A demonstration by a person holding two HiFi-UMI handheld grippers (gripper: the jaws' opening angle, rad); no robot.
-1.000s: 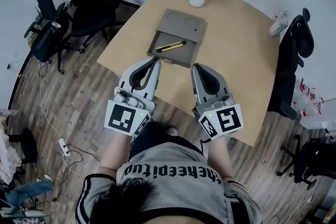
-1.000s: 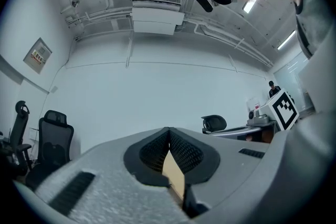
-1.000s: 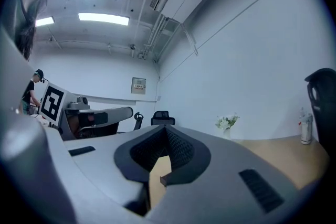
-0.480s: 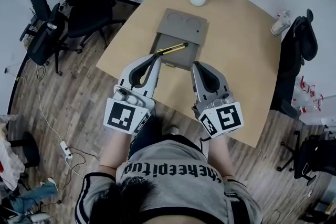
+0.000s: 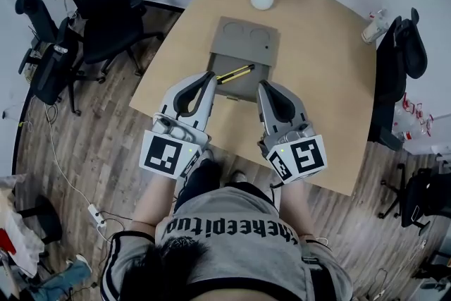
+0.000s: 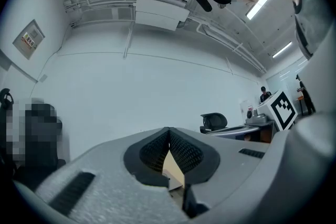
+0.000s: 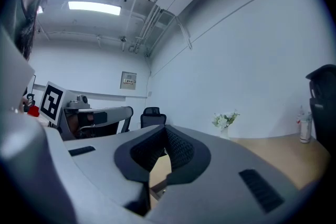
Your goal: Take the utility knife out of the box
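Left gripper and right gripper: both clenched tip to tip, nothing held, brought up to the box.
Against the frame of a second earlier, both grippers are found further in over the table, and the gap to the grey box is closed. The yellow-and-black utility knife is still seen lying slantwise in the box's open tray, untouched. The left tip is now placed just beside its near end, the right tip a little apart. Extraction is judged not begun: the jaws must be parted before the knife can be taken.
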